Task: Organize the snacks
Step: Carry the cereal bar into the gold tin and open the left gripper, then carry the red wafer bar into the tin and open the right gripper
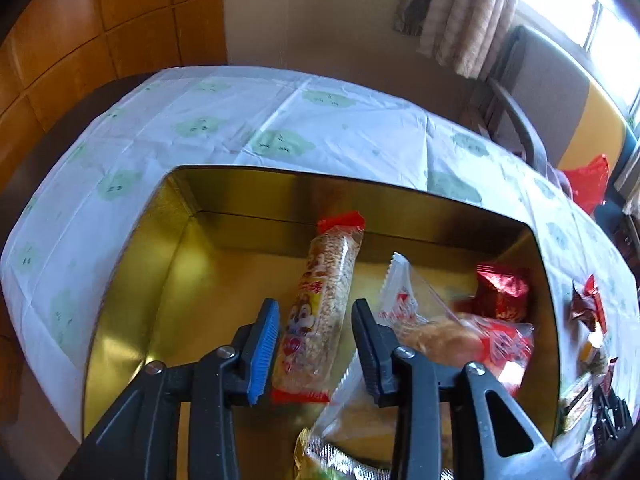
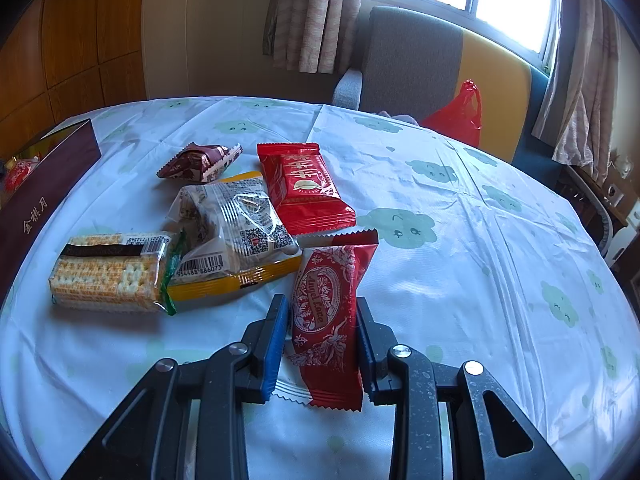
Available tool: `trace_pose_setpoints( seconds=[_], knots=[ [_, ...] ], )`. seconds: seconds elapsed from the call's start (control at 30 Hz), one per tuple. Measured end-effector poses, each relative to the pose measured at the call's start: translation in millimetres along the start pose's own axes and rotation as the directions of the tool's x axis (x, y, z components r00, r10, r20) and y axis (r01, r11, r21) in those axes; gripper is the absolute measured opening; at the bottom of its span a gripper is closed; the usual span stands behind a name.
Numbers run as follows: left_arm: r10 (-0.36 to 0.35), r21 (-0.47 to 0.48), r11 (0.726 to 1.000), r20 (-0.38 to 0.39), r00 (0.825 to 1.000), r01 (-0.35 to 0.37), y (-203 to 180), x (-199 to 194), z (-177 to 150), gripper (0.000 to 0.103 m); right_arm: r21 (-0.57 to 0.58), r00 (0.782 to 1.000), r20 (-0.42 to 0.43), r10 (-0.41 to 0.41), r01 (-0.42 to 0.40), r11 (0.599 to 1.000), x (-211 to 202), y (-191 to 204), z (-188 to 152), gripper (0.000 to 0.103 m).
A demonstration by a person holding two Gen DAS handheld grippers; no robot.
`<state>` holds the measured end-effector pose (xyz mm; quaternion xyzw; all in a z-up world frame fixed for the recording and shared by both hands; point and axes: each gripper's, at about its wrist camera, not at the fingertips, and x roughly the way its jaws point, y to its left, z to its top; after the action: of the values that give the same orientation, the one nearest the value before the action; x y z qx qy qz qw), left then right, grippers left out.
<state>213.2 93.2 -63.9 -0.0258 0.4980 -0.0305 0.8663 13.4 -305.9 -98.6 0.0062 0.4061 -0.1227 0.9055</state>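
In the left wrist view my left gripper [image 1: 316,312] is over a gold-lined box [image 1: 132,288]. A long rice-crisp bar [image 1: 320,300] lies between its jaws; the left pad is at the wrapper, the right jaw stands apart. The box also holds a clear-wrapped bun [image 1: 436,328] and a red foil snack [image 1: 502,290]. In the right wrist view my right gripper [image 2: 322,312] is shut on a red wafer packet [image 2: 326,320] just above the tablecloth. Beyond lie a cracker pack [image 2: 108,272], a clear-and-yellow pack [image 2: 236,232], a red packet [image 2: 304,186] and a brown snack [image 2: 200,162].
The box's maroon outer wall [image 2: 44,196] stands at the left in the right wrist view. The round table has a white cloth with green clouds [image 2: 460,240]. A grey-and-yellow chair [image 2: 440,64] with a red bag [image 2: 460,116] stands behind the table.
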Motion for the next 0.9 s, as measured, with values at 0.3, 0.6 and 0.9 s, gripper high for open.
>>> trace_pose_setpoints(
  seconds=[0.3, 0.6, 0.9],
  knots=[
    [0.136, -0.044, 0.990, 0.099, 0.986, -0.133, -3, -55, -38, 0.039, 0.000, 1.000, 0.000, -0.001, 0.001, 1.000, 0, 0, 0, 0.032],
    [0.130, 0.008, 0.991, 0.207, 0.970, -0.135, -30, -99, -80, 0.039, -0.001, 1.000, 0.001, -0.002, 0.002, 1.000, 0, 0, 0, 0.032],
    [0.109, 0.072, 0.989, 0.262, 0.959, -0.132, -48, -125, -105, 0.039, -0.009, 1.000, 0.002, -0.007, 0.007, 1.000, 0, 0, 0, 0.032]
  ],
)
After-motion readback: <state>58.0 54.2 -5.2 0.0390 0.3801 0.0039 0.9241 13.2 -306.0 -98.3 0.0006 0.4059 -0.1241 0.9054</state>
